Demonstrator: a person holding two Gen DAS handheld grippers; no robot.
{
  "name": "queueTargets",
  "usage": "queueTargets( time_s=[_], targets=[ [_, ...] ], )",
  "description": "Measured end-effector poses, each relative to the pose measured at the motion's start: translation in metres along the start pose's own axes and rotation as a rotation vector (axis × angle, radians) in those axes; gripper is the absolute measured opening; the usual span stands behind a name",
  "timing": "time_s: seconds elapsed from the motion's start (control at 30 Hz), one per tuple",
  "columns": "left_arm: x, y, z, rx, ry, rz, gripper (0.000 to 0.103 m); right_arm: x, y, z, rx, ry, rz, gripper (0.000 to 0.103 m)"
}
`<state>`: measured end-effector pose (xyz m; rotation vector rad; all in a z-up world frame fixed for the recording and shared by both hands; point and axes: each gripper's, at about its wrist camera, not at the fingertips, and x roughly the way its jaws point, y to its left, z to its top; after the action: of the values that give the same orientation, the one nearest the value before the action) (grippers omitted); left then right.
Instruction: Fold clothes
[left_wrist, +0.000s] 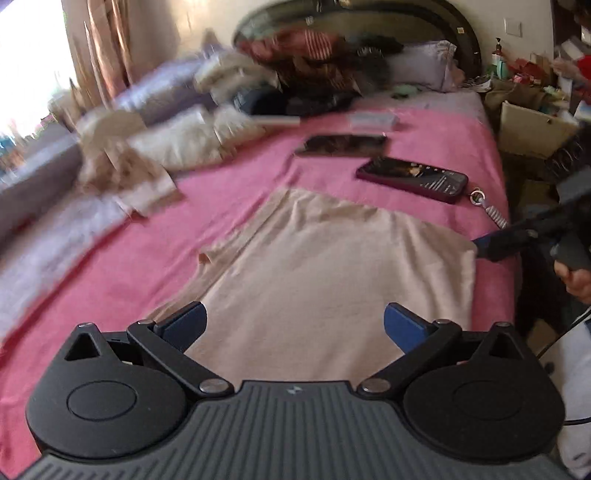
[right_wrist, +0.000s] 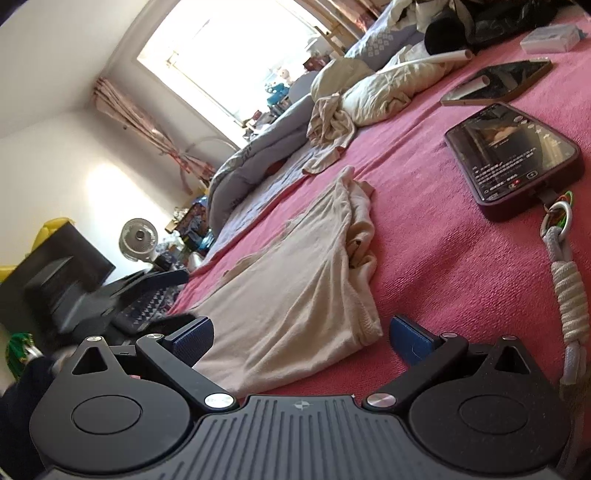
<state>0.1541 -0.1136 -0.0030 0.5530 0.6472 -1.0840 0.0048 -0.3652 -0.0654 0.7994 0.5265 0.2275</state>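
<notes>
Left gripper (left_wrist: 294, 325), jaws spread wide and holding nothing, poised over the near end of a beige garment (left_wrist: 314, 280) that lies flat on the pink bedspread (left_wrist: 424, 140). Right gripper (right_wrist: 301, 339), likewise spread and empty, low at the bed's edge with the garment's bunched corner between its blue pads (right_wrist: 410, 341); whether the pads touch the cloth cannot be told. In the left view the right gripper appears at the garment's far right edge, a hand (left_wrist: 578, 280) behind it. Beyond the garment: a phone (right_wrist: 513, 155) with a rope lanyard (right_wrist: 569, 291), then a tablet (right_wrist: 498, 83) and a small box (right_wrist: 550, 37). Farther still, crumpled beige cloth (right_wrist: 332, 129), pillows (left_wrist: 424, 62), a dark headboard (left_wrist: 461, 22), a window (right_wrist: 229, 48).
</notes>
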Motion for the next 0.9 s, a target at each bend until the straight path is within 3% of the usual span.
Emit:
queueTargets(
  time_s=[0.17, 0.23, 0.43, 0.57, 0.7, 0.9],
  targets=[
    [0.042, 0.034, -0.001, -0.002, 0.125, -0.182, 0.103, 0.002, -0.005, 0.001, 0.060, 0.019, 0.046, 0.103],
    [0.041, 0.021, -0.004, 0.096, 0.071, -0.165, 0.103, 0.008, -0.005, 0.006, 0.072, 0.011, 0.040, 0.103],
    [0.026, 0.031, 0.012, 0.051, 0.078, -0.252, 0.103, 0.012, 0.001, 0.008, 0.085, 0.001, 0.006, 0.102],
    [0.031, 0.036, 0.005, 0.151, 0.177, -0.288, 0.103, 0.005, -0.005, 0.004, 0.156, 0.010, 0.038, 0.098],
    [0.034, 0.047, 0.008, 0.157, 0.214, -0.323, 0.103, 0.016, -0.006, 0.013, 0.177, -0.003, 0.012, 0.098],
    [0.035, 0.048, -0.010, 0.138, 0.122, -0.306, 0.103, 0.038, 0.026, 0.012, 0.019, -0.006, -0.103, 0.101]
  ],
)
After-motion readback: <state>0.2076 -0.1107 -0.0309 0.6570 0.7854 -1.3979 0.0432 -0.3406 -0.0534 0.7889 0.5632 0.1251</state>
